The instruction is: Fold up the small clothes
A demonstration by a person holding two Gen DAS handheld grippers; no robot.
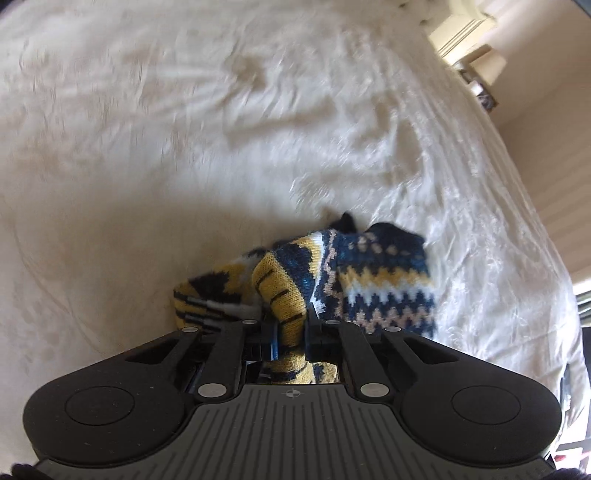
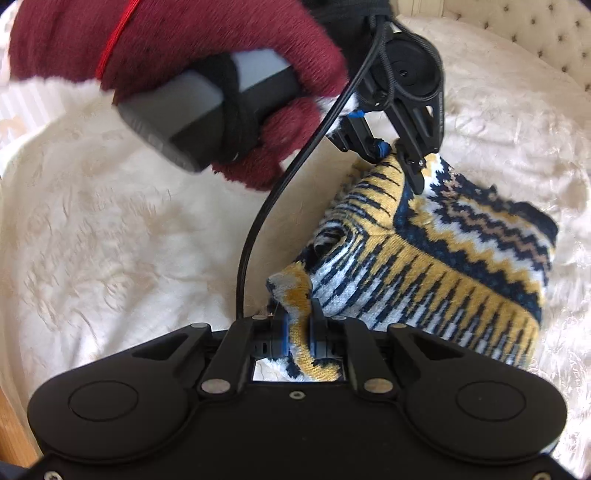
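Patterned knit garment (image 2: 424, 258) on a cream bedspread (image 1: 184, 147), tufted headboard (image 2: 535, 33) behind.
Left gripper (image 1: 290, 325) and right gripper (image 2: 299, 325) each pinch a garment fold, holding opposite edges above the bedspread.

Left claw (image 1: 290, 328) on patterned knit (image 1: 369, 273)

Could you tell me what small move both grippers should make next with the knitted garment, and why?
Probably lift and draw apart: the left gripper and right gripper each pinch an edge of the bunched knitted garment, which sags crumpled on the white bedspread.
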